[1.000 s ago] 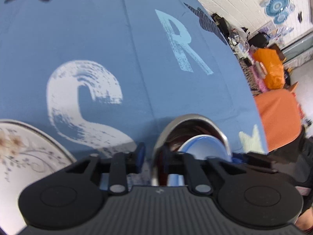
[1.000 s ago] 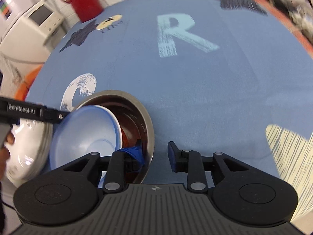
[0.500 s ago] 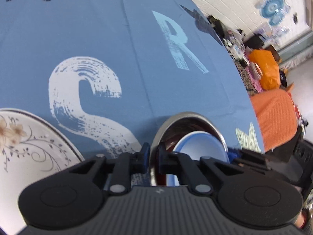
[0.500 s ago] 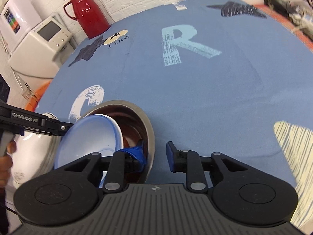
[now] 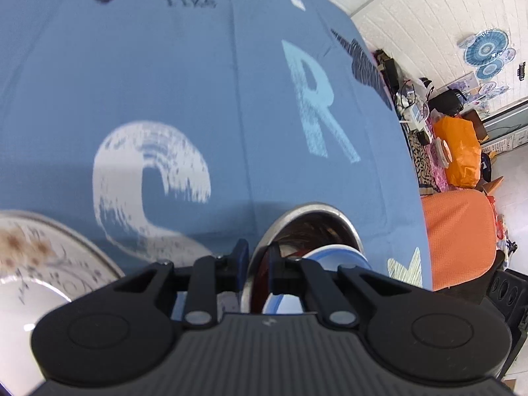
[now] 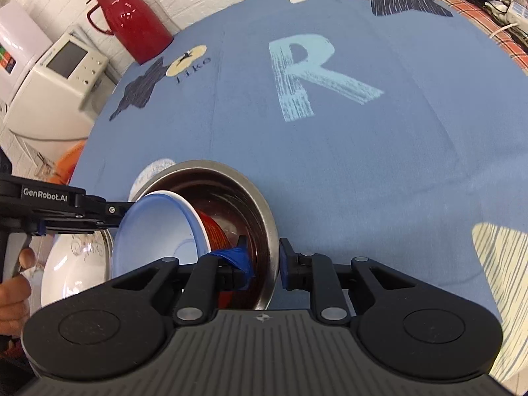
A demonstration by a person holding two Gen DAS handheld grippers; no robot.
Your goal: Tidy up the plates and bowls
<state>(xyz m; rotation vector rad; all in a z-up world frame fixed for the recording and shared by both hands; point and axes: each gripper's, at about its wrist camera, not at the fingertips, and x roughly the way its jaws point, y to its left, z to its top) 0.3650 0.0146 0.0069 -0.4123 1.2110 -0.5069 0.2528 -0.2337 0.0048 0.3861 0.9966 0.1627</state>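
1. Closest in, the right gripper [image 6: 264, 265] has its jaws a little apart, straddling the near rim of the steel bowl [image 6: 264, 217], one finger inside and one outside. Can't tell from here if it's actually pinching the rim.
2. The left gripper [image 5: 254, 260] is narrowed right down on the opposite rim of the steel bowl [image 5: 343, 221] and looks clamped on it, though that view is a bit blurry.
3. Tucked inside the steel bowl is a red bowl [image 6: 216, 234], and a light blue bowl [image 6: 155, 227] sits tilted in that one, leaning toward the left gripper's side.
4. Just beside the stack, on the left, there's a white floral plate [image 5: 36, 264] on the worktop [image 6: 363, 171], which has a blue cloth with big letters on it.
5. Way at the back, a red thermos jug [image 6: 132, 19] stands at the worktop's far edge.
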